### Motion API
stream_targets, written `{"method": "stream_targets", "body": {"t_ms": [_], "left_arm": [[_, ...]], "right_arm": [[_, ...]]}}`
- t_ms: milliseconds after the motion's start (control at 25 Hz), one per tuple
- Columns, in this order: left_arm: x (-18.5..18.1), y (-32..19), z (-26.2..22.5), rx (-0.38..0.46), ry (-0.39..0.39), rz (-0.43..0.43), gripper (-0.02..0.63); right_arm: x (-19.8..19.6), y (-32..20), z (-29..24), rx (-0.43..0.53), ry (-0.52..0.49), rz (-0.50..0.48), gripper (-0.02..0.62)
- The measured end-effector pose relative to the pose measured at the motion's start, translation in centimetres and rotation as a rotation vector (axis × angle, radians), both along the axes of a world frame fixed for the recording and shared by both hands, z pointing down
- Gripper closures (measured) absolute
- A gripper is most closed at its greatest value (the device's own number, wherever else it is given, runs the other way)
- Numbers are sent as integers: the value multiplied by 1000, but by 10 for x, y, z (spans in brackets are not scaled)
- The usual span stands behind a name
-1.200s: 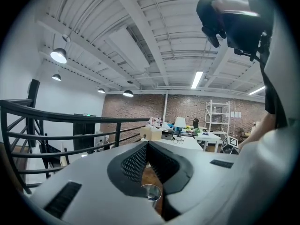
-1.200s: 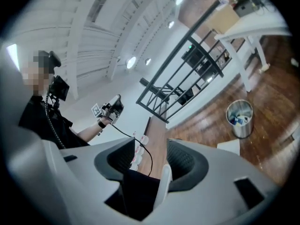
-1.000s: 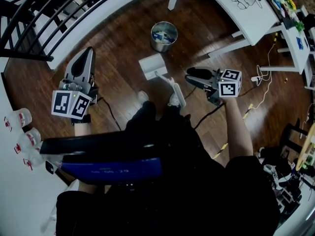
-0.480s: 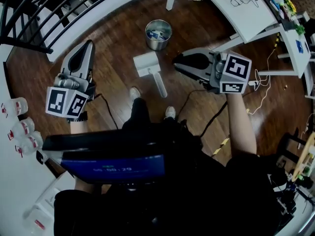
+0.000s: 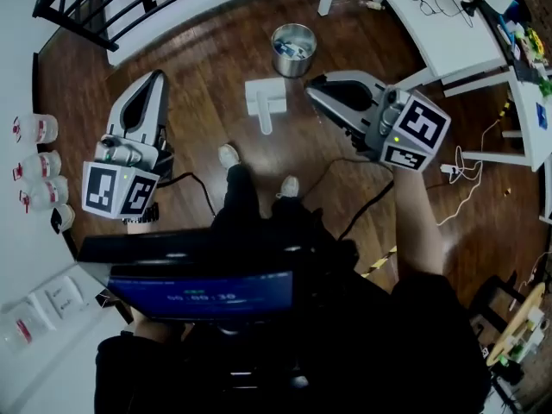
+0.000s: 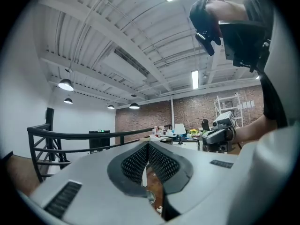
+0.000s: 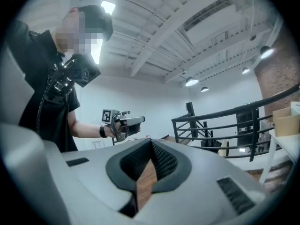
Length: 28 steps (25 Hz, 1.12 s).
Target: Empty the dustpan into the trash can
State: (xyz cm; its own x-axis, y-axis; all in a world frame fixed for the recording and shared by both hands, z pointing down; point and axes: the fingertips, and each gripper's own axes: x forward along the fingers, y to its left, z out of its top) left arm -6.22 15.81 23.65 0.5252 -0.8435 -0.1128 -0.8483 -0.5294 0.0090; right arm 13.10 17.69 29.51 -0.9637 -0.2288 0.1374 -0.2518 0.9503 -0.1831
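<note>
Dark wood floor (image 5: 216, 59) fills most of the head view, with a white worktop (image 5: 448, 37) top right, a black railing (image 5: 86, 3) top left, and a white surface down the left edge carrying a row of clear cups (image 5: 39, 129). Person stands mid-frame in dark clothes, light shoes (image 5: 228, 155) on the floor, and a dark unit with a blue screen (image 5: 207, 290) at the chest. Left hand-held gripper (image 5: 158, 78) is held up at the left, roughly level, jaws together with nothing in them. Its own view shows only ceiling, railing and a brick wall past the closed pads. Right hand-held gripper (image 5: 312, 89) is held up at the right. Its jaws have just been closing and now meet, nothing between them, and floor shows through the gap behind the pads. White dustpan (image 5: 266, 97) lies flat on the floor, between the two grippers in the head view. Neither gripper touches it, and its handle points toward the shoes. Metal trash can (image 5: 293, 48) stands upright just beyond the pan, near it but apart, with some blue and white litter inside. Black cable (image 5: 190, 184) runs across the floor by the left shoe. Glasses (image 5: 440, 0) lie on the worktop.
</note>
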Motion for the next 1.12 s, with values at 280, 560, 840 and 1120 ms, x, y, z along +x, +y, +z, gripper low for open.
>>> {"method": "stream_targets", "body": {"t_ms": [280,560,840,1120], "left_arm": [[12,47,-29,30,-29,25,603],[9,59,-30,34,-56,74,603],[-3,64,-21,21,-22,105,603],[-14,63,-22,26,6,114,603]], "right_arm": [[-11,41,-29,48,-80,14,595],[-38,57,-28,32,-18,36,595],[-64,71,-28,-7,-32,48,595],[-82,74,-19,-18,4,44,595]]}}
